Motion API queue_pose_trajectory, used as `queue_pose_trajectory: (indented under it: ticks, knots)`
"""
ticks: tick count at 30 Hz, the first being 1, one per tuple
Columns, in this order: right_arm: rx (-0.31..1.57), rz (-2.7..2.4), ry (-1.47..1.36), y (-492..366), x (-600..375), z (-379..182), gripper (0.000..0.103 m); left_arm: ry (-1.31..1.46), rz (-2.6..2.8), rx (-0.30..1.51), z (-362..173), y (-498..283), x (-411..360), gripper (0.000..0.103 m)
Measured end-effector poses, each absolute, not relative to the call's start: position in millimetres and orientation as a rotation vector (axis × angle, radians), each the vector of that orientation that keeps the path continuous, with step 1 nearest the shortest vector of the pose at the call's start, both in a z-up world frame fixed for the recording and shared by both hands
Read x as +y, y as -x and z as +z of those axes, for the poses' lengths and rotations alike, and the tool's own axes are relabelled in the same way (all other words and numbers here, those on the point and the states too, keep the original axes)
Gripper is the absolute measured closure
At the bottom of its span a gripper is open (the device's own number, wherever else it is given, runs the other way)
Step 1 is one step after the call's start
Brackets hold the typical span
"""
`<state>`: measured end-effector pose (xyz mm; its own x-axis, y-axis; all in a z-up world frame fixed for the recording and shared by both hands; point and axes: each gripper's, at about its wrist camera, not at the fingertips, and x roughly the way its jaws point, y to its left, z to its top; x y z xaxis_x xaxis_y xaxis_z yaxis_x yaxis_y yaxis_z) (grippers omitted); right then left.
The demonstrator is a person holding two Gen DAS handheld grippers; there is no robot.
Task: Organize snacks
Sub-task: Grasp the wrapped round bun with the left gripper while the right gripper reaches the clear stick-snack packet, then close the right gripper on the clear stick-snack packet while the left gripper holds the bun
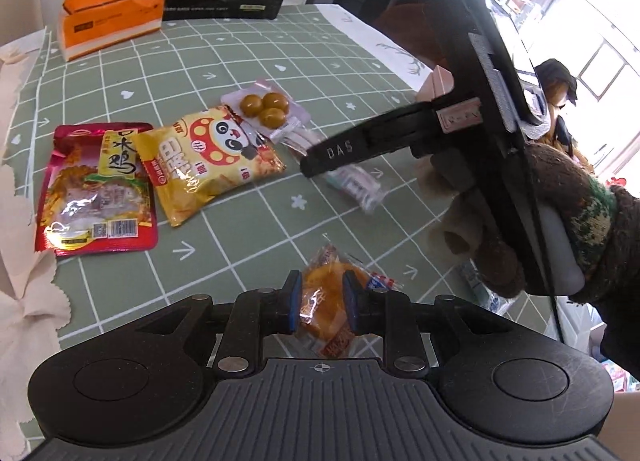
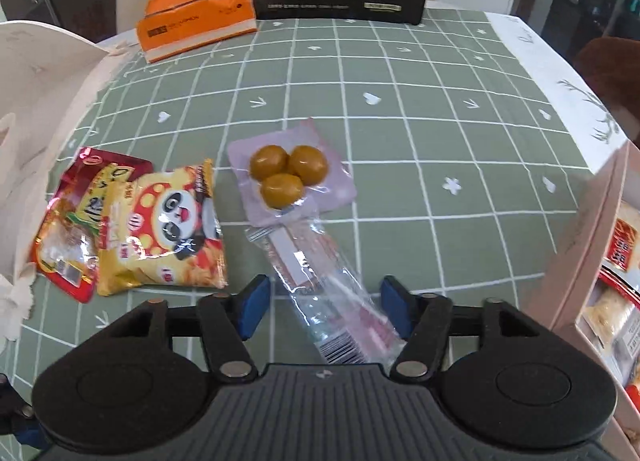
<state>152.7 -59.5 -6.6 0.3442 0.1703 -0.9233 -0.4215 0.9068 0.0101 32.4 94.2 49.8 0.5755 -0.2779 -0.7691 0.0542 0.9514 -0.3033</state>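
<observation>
Your left gripper [image 1: 322,303] is clamped on the soft orange snack packet [image 1: 326,315]. Your right gripper [image 2: 324,311], jaws apart, straddles the light, slippery clear stick packet [image 2: 324,285]; grip mid-length.

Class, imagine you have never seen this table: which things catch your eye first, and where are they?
The yellow panda snack bag lies left of centre on the green checked tablecloth, overlapping a red packet. Beside it sits a clear pouch with three brown balls. The left gripper pinches an orange wrapped snack.
</observation>
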Motion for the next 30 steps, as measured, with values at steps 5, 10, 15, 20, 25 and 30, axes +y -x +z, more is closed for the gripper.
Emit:
queue_pose_trajectory:
  ticks: [5,10,15,20,25,30]
  knots:
    - [1.177,0.391,0.252,-133,-70,2,0.065,0.227,-0.238,0.923,48,-33,89,0.078]
    - [1.192,0.337,0.223,-92,-109,9,0.065,0.120,-0.294,0.920,43,-27,76,0.077]
    - [1.186,0.257,0.202,-49,-154,17,0.065,-0.046,-0.315,0.898,39,-22,51,0.077]
    - [1.205,0.186,0.144,-28,-178,22,0.056,-0.275,-0.318,0.887,37,-17,16,0.073]
    - [1.225,0.153,0.082,-21,-189,24,0.054,-0.336,-0.366,0.888,33,-16,-2,0.053]
    - [1.221,0.146,0.092,-9,-189,27,0.054,-0.349,-0.391,0.873,35,-15,-9,0.052]
